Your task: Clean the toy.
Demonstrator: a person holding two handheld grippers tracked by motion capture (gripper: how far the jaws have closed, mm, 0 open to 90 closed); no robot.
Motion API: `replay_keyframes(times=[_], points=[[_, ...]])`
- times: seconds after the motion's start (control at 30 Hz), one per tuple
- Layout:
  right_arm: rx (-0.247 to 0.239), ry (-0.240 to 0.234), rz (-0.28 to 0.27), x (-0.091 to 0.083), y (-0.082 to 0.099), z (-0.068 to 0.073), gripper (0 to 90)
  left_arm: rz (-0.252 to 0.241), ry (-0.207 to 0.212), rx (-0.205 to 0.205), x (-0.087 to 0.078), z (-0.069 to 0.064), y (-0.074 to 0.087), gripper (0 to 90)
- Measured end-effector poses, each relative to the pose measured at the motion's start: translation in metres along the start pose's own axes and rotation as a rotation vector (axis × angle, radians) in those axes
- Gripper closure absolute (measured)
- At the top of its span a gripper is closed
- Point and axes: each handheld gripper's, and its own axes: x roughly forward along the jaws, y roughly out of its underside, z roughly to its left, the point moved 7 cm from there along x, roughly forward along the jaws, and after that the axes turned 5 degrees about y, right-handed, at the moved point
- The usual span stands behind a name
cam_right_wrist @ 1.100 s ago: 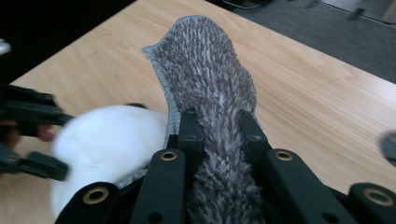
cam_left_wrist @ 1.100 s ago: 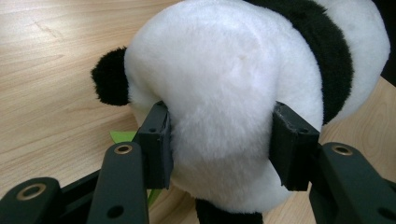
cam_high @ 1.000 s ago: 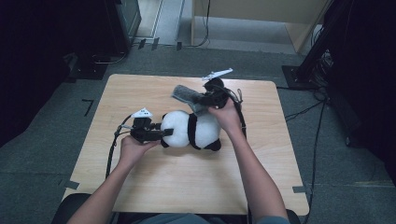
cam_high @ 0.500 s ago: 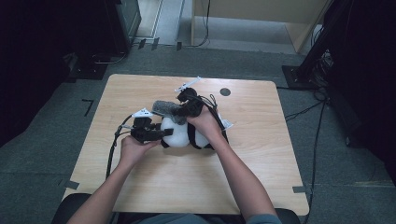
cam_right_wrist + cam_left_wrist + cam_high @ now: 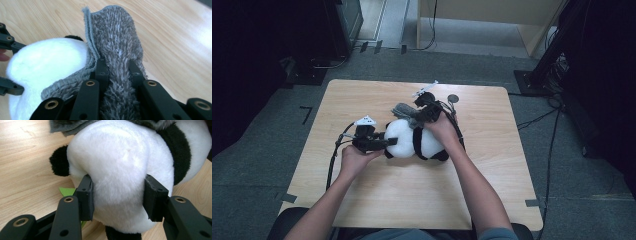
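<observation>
Since the earlier frame, the right gripper (image 5: 414, 116) has come back toward the panda's middle, lowering the grey cloth (image 5: 117, 50) clamped in its jaws so it drapes against the white head. Meanwhile the left gripper (image 5: 117, 197) has kept its place, its jaws having just closed further, squeezing the panda plush (image 5: 414, 142), which lies on the wooden surface (image 5: 412, 200) between both hands.

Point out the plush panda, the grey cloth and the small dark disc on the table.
plush panda (image 5: 120, 165): left gripper view, white head.
grey cloth (image 5: 117, 42): right gripper view, shaggy face above the jaws.
small dark disc (image 5: 453, 98): high view, its centre.
</observation>
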Motion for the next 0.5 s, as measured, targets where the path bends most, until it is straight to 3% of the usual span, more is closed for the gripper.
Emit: replay_keyframes(times=[0.07, 0.2, 0.5], points=[[0.027, -0.018, -0.01, -0.002, 0.002, -0.007, 76.7, 0.001, 0.0, -0.001, 0.0, 0.0, 0.0, 50.7], [0.028, 0.02, -0.03, -0.006, 0.005, -0.022, 76.8, 0.003, 0.002, -0.005, 0.0, 0.0, 0.0, 50.8], [0.09, 0.069, -0.055, -0.016, 0.021, -0.056, 77.3, 0.005, -0.005, -0.011, 0.001, -0.001, -0.001, 50.8]])
